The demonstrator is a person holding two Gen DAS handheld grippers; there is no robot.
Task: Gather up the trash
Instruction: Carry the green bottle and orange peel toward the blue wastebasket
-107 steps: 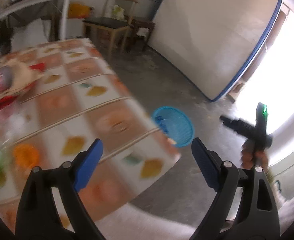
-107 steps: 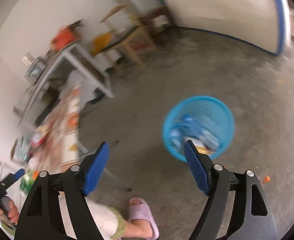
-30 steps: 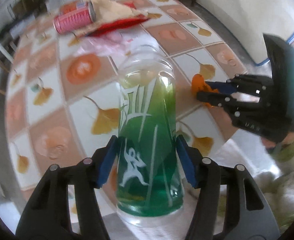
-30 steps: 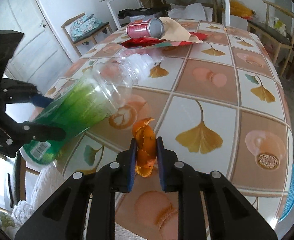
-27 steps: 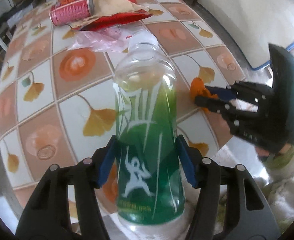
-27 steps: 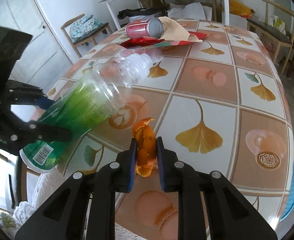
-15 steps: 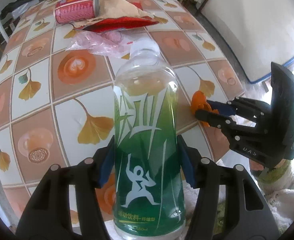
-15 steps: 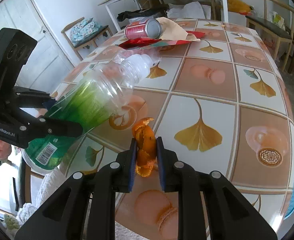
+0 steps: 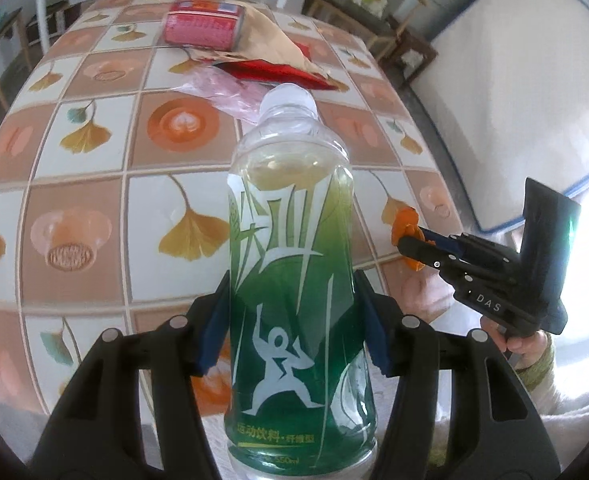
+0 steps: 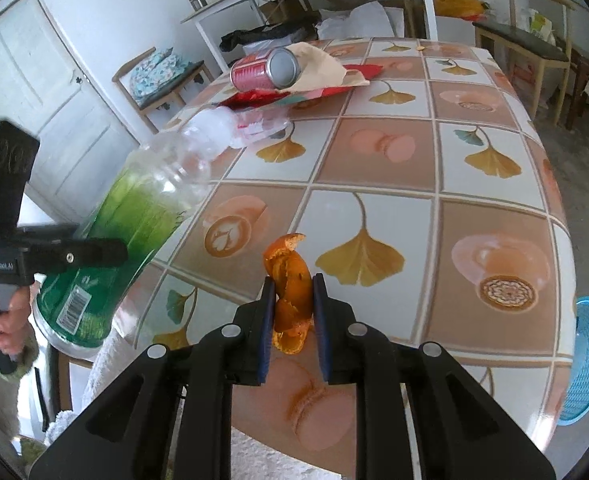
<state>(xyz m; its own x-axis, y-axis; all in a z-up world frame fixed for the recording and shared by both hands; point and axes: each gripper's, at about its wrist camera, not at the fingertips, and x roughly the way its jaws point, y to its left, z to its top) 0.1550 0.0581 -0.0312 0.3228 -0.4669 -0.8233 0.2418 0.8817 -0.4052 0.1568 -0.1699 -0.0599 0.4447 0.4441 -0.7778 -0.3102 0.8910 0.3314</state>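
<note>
two pieces of trash are carried at once, one in each tool. the green drink bottle (image 9: 298,292) is clamped around its labelled body by the left gripper (image 9: 296,324), cap end pointing forward and tilted up, and it is held clear of the table (image 9: 94,184), over its near edge; gripping the wide middle rather than the neck is judged to keep the light, nearly empty plastic from swinging. the orange peel (image 10: 290,292) is pinched between the closed blue pads of the right gripper (image 10: 293,312), lifted just above the tablecloth, its curled top sticking out past the fingertips, so only the lower part is trapped. farther back on the table a red can (image 10: 264,68) is seen lying on its side on a tan paper bag (image 10: 322,66), with a red wrapper (image 9: 278,72) beneath and a crumpled clear plastic bag (image 9: 222,90) just in front of them; these are untouched. a blue basket (image 10: 588,356) is visible on the floor past the table's right edge, and it is judged to be where both items are meant to be dropped, which would explain why they are raised off the surface.
</note>
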